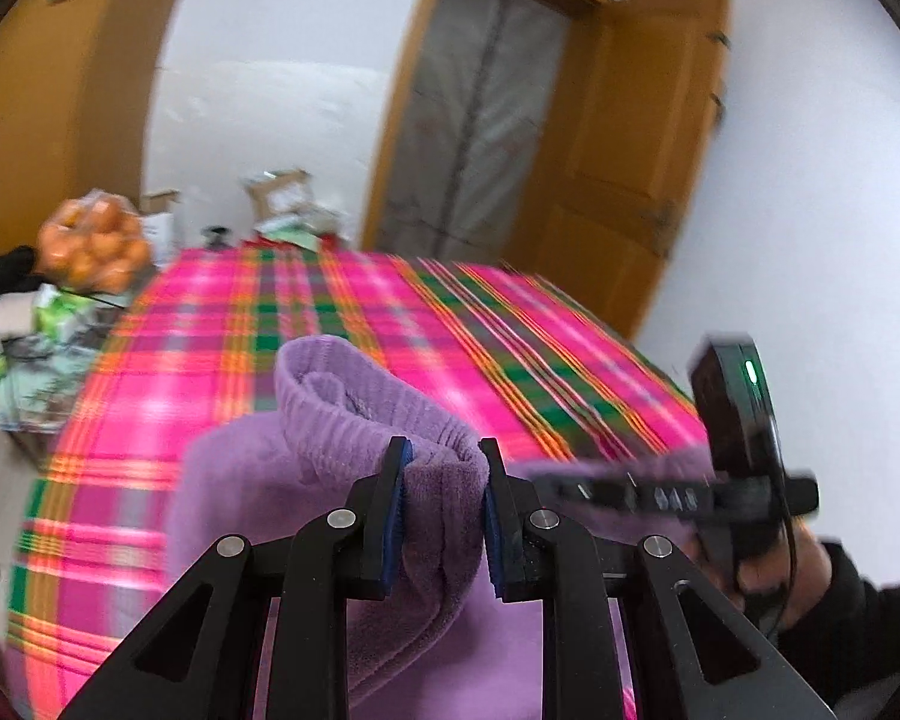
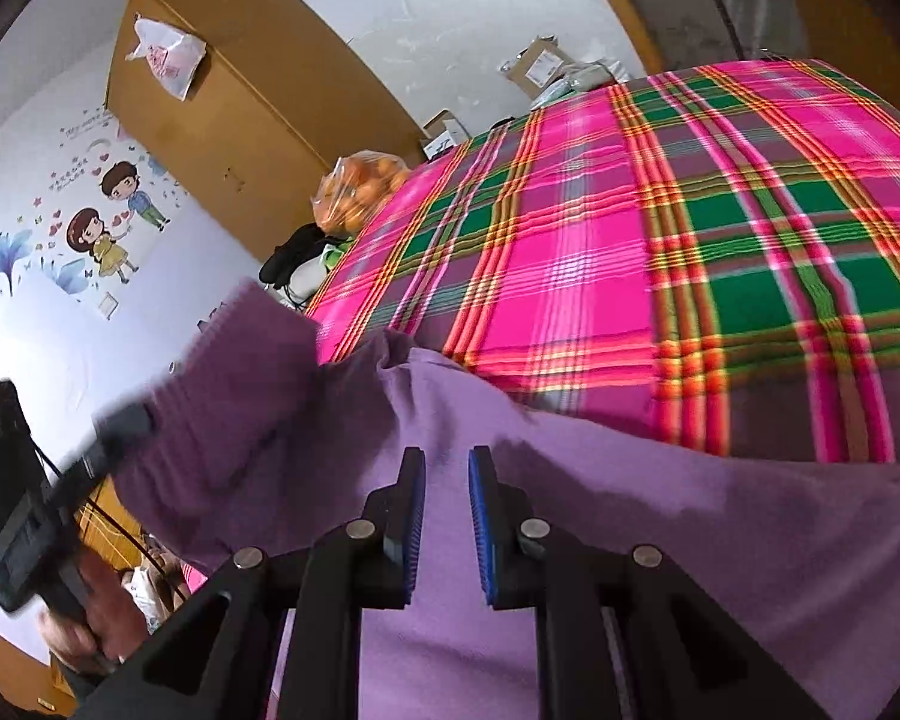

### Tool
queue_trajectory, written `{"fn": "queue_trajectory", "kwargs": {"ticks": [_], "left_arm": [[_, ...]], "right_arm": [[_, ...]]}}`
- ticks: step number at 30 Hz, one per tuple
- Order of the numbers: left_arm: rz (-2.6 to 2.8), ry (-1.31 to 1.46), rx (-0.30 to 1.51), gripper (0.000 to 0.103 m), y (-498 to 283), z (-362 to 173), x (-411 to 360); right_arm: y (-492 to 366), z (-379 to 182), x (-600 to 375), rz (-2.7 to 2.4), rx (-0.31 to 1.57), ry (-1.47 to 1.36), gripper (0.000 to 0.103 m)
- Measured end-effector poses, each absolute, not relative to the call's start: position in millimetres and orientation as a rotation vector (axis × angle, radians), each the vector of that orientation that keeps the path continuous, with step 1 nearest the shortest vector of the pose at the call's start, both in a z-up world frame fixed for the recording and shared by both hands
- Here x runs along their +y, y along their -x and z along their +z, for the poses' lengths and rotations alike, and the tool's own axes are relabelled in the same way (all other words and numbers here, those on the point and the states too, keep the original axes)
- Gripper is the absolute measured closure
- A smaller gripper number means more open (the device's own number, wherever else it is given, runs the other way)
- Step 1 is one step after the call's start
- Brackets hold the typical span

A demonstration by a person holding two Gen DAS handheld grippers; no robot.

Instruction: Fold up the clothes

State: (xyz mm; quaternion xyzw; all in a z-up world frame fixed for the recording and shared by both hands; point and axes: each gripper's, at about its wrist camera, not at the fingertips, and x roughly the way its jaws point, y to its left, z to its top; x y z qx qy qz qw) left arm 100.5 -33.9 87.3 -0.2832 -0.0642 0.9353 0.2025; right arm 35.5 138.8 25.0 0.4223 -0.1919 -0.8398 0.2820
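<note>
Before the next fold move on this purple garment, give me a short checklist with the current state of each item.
1. Left gripper clamped on the purple garment: ok, a fold of the ribbed hem sits between its pads.
2. Right gripper holding fabric: not ok, jaws apart, with the garment lying beyond them, nothing between the pads.
3. Garment lifted off the plaid bedspread: partly; only the left side is raised.
4. Bedspread ahead free for laying down: ok.
5. Bag of oranges clear of the fold area: ok, beyond the bed edge.
6. Left view sharpness: not ok, motion blur.
</note>
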Motion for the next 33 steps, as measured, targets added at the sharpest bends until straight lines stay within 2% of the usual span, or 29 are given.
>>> {"fn": "queue_trajectory", "kwargs": {"ticks": [8, 12, 17, 19, 22, 27, 33], "left_arm": [[2.504, 0.942, -0.182, 0.08, -106.6, 38.4, -11.5], [2.455, 0.964, -0.223, 0.073, -111.7, 32.4, -15.1], [2.436, 0.844, -0.269, 0.067, -135.7, 46.8, -32.0], [2.468, 0.801, -0.303, 0.061, -141.5, 52.1, -45.2], [2.608, 0.806, -0.384, 0.06, -140.2, 52.9, -78.3], [2.782, 0.955, -0.533, 0.06, -127.9, 32.6, -132.5], [2.758, 1.009, -0.561, 0.056, -127.5, 17.6, -142.7]], "right_arm": [[-43.9, 23.9, 141.9, -2.233, -0.508, -1.148, 0.082], [-51.4, 28.0, 138.7, -2.187, -0.495, -1.111, 0.07], [-58.9, 28.4, 128.8, -2.12, -0.472, -1.103, 0.061], [-60.9, 25.8, 122.9, -2.082, -0.464, -1.11, 0.058], [-62.2, 18.0, 114.1, -2.034, -0.462, -1.14, 0.052], [-55.0, 8.9, 97.7, -1.991, -0.449, -1.177, 0.051], [-42.1, 9.0, 78.0, -1.973, -0.424, -1.19, 0.049]]}}
